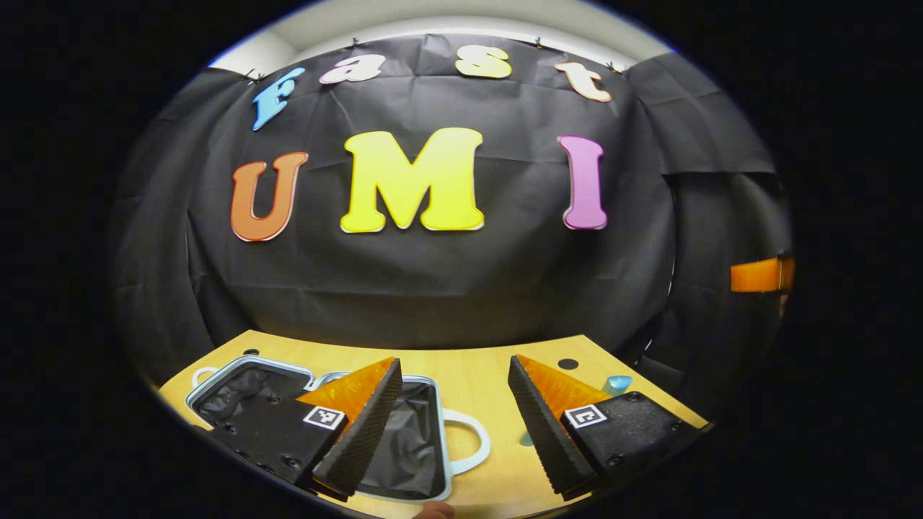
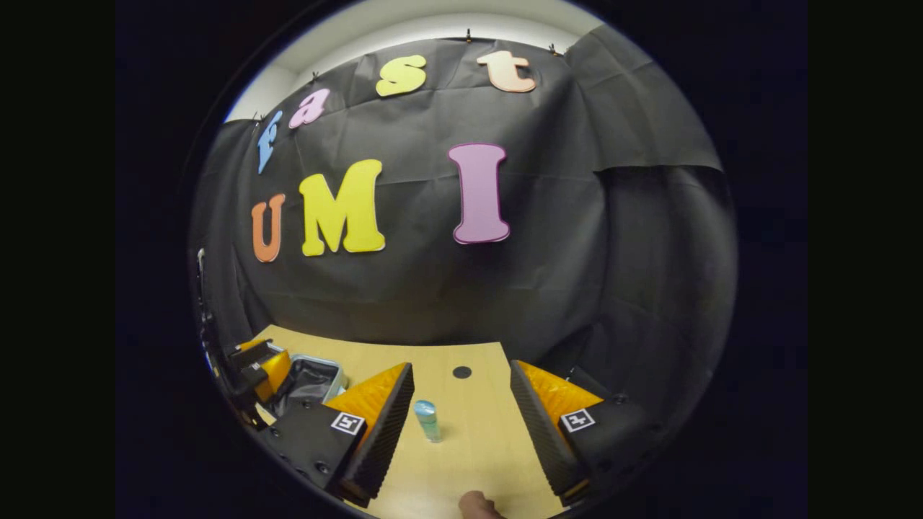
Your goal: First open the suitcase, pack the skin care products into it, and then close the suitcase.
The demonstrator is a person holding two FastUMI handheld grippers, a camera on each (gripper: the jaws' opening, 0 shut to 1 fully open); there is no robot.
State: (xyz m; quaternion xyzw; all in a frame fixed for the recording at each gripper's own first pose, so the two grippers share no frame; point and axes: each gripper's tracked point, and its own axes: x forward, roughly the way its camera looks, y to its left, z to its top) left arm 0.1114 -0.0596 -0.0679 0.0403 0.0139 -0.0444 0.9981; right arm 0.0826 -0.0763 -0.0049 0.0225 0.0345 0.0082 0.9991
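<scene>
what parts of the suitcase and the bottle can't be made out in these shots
- Suitcase, left gripper view: it lies open, but the left gripper has one finger across the middle, hiding much of the dark lining.
- Suitcase, right gripper view: small near the edge, partly behind the other gripper.
- Bottle, right gripper view: stands between the right gripper's open fingers; too small for label detail.
- Bottle, left gripper view: its lower part is behind a finger.

Light wooden table [image 1: 476, 375], bare grain across the middle, also seen in the right gripper view [image 2: 476, 440]. Small dark round hole [image 1: 567, 364] near the far edge, seen again at [image 2: 461, 372]. Black cloth wall [image 1: 447, 288] hanging behind, creased, meeting the tabletop. Pale ceiling strip [image 1: 461, 18] above the cloth.
</scene>
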